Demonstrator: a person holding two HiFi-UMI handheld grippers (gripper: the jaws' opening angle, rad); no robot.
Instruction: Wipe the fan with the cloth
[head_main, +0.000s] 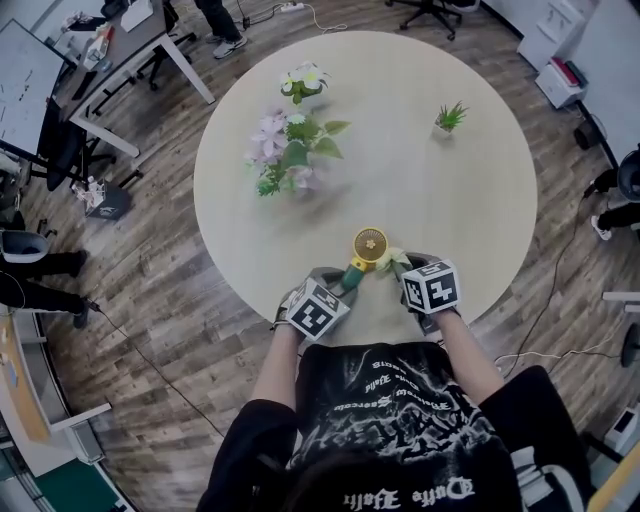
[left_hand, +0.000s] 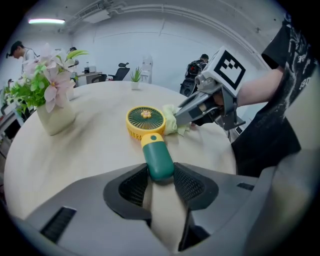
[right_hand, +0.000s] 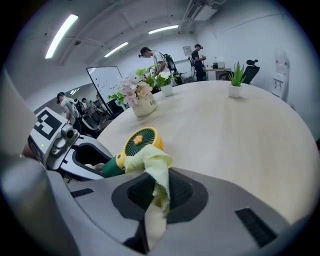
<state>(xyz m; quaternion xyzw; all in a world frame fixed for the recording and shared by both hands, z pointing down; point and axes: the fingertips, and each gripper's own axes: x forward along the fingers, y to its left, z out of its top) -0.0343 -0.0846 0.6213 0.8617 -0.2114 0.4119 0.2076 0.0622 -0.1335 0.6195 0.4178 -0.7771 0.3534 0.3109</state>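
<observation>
1. Nearest the head camera, a black printed shirt (head_main: 400, 415) is seen, with both bare forearms stretched forward to the near edge of a round, pale wooden desk (head_main: 470, 210).
2. The left claw (left_hand: 160, 176) is set at a middling width and closed on the fan (left_hand: 150, 137). The butt of the fan's dark green handle is pressed between the two ribbed pads.
3. The fan is a small handheld one with a round yellow head and a green grille. It is held at the desk's near edge, head pointing away from the person and grille turned upward. Whether the head touches the desk surface cannot be told.
4. The right claw (right_hand: 156, 189) is closed almost together on a pale yellow-green cloth (right_hand: 149, 161). The cloth is pinched between the pads and bunched over the tips.
5. The bunched cloth is laid against the rim of the fan's head and touches it, on the side facing the right claw.
6. Farther out, left of the desk's middle, a pale vase of pink and white flowers (head_main: 290, 150) is standing.
7. Beyond the vase a smaller pot of white flowers (head_main: 303, 82) is placed. A small green potted plant (head_main: 449, 118) stands well apart at the far right.
8. Around the desk a wooden floor (head_main: 180, 330) is visible. A whiteboard (right_hand: 106, 80), an office chair (left_hand: 120, 73) and standing people (right_hand: 150, 55) are seen in the background.
</observation>
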